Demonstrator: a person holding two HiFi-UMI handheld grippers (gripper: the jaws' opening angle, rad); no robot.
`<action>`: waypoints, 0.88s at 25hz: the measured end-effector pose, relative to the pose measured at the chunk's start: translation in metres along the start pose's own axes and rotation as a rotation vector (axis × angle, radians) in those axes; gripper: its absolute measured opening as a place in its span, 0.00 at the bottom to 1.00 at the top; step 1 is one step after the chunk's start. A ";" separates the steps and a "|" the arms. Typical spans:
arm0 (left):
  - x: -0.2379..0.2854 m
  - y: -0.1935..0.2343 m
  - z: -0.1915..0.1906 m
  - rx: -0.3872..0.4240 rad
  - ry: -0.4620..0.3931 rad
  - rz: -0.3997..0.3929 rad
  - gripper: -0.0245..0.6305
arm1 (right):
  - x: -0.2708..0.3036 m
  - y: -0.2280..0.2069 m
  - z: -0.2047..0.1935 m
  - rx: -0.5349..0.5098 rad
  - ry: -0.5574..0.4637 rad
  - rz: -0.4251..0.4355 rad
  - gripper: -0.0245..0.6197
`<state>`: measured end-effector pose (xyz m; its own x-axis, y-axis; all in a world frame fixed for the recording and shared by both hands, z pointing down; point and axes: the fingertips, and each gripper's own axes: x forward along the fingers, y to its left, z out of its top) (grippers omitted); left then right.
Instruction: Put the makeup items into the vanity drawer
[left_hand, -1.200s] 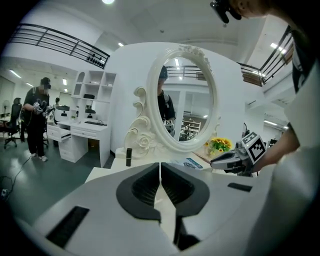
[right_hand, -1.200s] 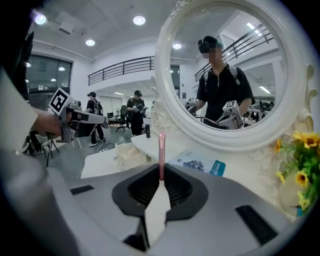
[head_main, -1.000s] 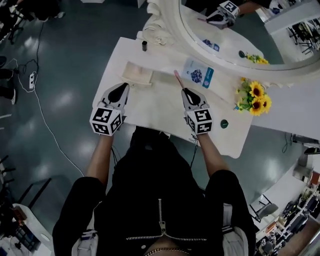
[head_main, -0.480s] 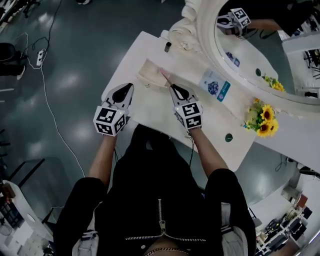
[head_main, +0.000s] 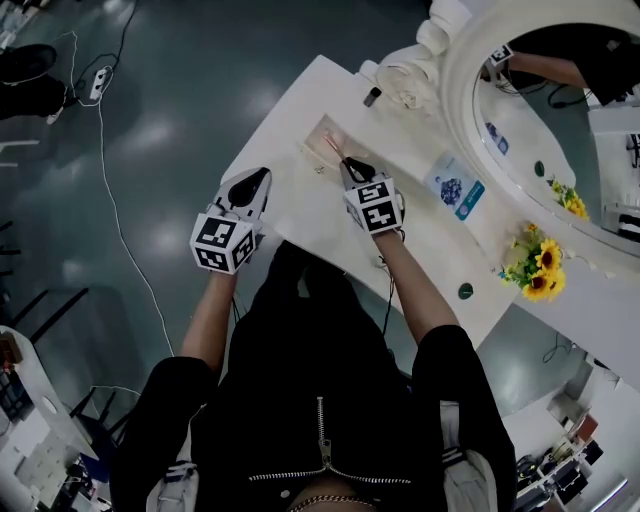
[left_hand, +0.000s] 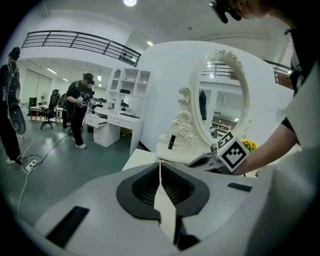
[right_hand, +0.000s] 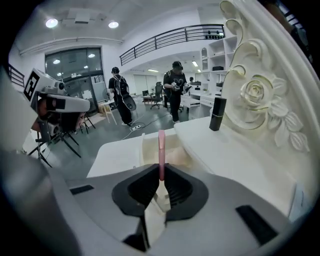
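Vanity drawer (head_main: 318, 135) sits open at the far left of the white desk (head_main: 300, 205), its cream inside showing, below the ornate oval mirror (head_main: 530, 130) that rises along the desk's back edge. The left gripper (head_main: 262, 175) hangs over the desk's near-left edge with its jaws pressed together and nothing between them. The right gripper (head_main: 346, 163) points down at the drawer, its jaws clamped on a pink stick (right_hand: 161, 150) whose free end reaches over the drawer's opening. Sunflowers (head_main: 545, 265) stand at the desk's right, a blue-printed packet (head_main: 455, 190) lies before the mirror, and a small dark tube (head_main: 372, 97) stands upright by the mirror's base.
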<state>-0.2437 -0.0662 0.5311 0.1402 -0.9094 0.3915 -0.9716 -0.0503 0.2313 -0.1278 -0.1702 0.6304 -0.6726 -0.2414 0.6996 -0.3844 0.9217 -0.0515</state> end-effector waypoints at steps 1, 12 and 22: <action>-0.001 0.003 -0.002 -0.003 0.002 0.005 0.08 | 0.004 0.001 0.001 0.001 0.010 0.005 0.10; 0.001 0.006 -0.002 -0.012 0.004 0.007 0.08 | 0.015 -0.005 0.003 0.026 0.020 -0.001 0.10; 0.006 0.003 0.001 -0.003 0.008 -0.008 0.08 | 0.012 -0.009 0.002 0.053 0.009 -0.004 0.13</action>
<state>-0.2457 -0.0727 0.5331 0.1492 -0.9057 0.3969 -0.9699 -0.0559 0.2370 -0.1339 -0.1819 0.6379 -0.6656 -0.2418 0.7060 -0.4198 0.9035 -0.0864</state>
